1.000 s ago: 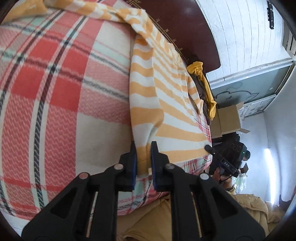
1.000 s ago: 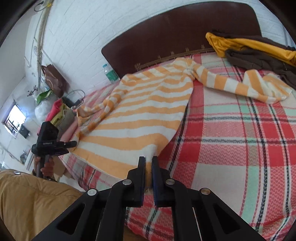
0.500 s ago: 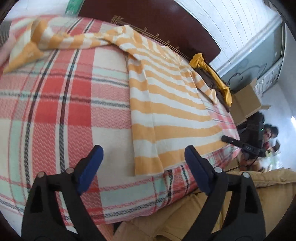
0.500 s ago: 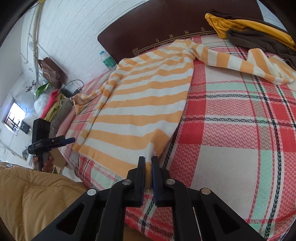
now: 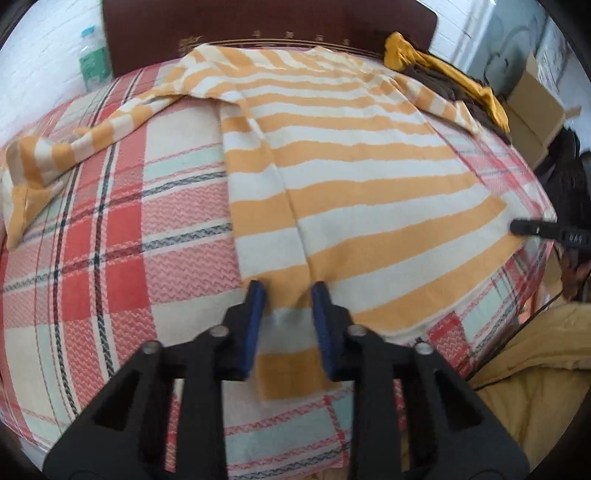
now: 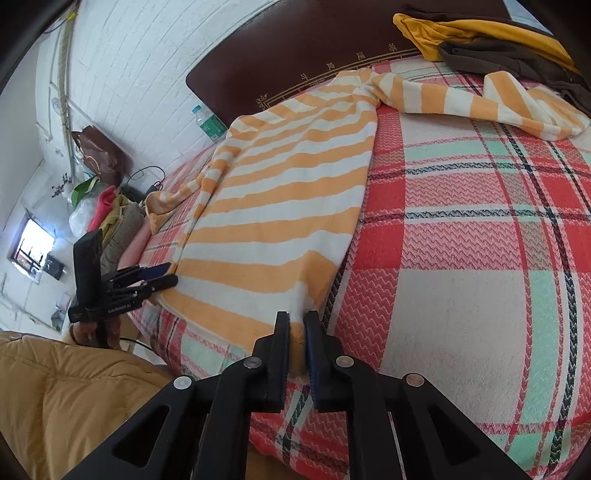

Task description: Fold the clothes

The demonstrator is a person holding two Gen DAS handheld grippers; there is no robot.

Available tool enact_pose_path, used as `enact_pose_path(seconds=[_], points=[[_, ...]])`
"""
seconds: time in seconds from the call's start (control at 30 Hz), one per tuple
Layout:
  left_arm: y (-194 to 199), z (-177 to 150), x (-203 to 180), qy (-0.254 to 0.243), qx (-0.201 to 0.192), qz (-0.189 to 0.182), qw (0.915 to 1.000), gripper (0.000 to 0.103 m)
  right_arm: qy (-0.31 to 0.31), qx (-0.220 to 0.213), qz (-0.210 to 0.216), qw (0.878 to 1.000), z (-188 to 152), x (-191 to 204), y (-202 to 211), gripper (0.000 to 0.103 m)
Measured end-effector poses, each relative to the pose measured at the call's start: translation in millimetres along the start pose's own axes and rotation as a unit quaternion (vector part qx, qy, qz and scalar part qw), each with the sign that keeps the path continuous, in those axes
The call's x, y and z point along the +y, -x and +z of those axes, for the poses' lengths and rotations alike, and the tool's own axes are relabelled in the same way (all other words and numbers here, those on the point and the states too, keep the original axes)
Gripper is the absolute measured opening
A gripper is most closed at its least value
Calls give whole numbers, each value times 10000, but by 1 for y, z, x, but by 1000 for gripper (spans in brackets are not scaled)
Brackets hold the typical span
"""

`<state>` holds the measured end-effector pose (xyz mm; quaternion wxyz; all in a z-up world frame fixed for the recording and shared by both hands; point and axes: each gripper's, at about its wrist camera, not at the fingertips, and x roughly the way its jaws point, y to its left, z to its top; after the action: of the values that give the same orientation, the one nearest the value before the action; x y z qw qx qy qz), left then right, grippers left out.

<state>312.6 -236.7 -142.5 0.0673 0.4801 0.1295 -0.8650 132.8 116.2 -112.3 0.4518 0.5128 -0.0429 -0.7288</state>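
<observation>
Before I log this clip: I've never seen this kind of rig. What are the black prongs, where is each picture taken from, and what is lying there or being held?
No robot here: a person holds a two-finger gripper in each hand, and a fisheye camera on each one looks forward along its fingers. One picture comes from the left gripper, the other from the right gripper.

A striped sweater, orange and white, lies spread on a plaid blanket, sleeves out to both sides. A yellow garment and a brown garment are heaped near the dark headboard.

The right gripper is pinched on the sweater's hem corner. The left gripper is open, its fingers on either side of the other hem corner, gripping nothing.
</observation>
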Motion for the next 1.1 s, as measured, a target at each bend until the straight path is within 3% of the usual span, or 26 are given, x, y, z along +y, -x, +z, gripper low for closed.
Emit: enact_pose_path(seconds=[0.07,0.13,0.23,0.37,0.43,0.47,0.57,0.63,0.67,0.7,0.83,0.9,0.93,0.97,1.0,1.1], points=[[5,0,32,715,-5,-266,9971,9,-37,6,19,10000,-1,-2,-1,10],[11,-6,61,1444,-57,-657,9873,9,-71,-13,52,10000,-2,-4,-1,10],[14,-25,96,2461,-164,-1473,9578,8,-103,-31,112,9999,-1,-5,0,10],[9,-51,134,3575,-245,-2299,9048,8,-132,-28,156,9998,1,-6,1,10],[8,-59,141,3680,-226,-2325,9000,8,-159,-24,135,9998,1,-7,1,15],[13,-54,135,3455,-286,-2177,9124,8,-191,-27,147,9997,1,-7,1,21],[29,-41,115,2729,-474,-1702,9457,11,-233,-46,203,9995,2,-7,3,26],[39,-31,102,2230,-597,-1377,9632,44,-287,-103,221,9993,4,-8,5,33],[41,-26,97,2099,-652,-1360,9660,83,-319,-135,231,9991,5,-8,5,37],[41,-20,90,1931,-708,-1200,9712,99,-346,-172,240,9990,6,-9,7,38],[24,0,66,1286,-565,-678,9878,98,-447,-346,249,9981,11,-13,14,41],[27,5,70,1345,-583,-558,9876,82,-528,-530,197,9970,18,-17,20,48],[28,7,72,1378,-594,-500,9874,79,-607,-661,197,9958,24,-21,23,51],[30,9,75,1411,-605,-441,9872,66,-705,-809,215,9940,31,-27,27,53],[31,12,77,1444,-616,-382,9869,47,-804,-957,233,9919,38,-33,31,55],[36,19,83,1543,-649,-206,9857,42,-1206,-1329,24,9838,60,-59,38,60]])
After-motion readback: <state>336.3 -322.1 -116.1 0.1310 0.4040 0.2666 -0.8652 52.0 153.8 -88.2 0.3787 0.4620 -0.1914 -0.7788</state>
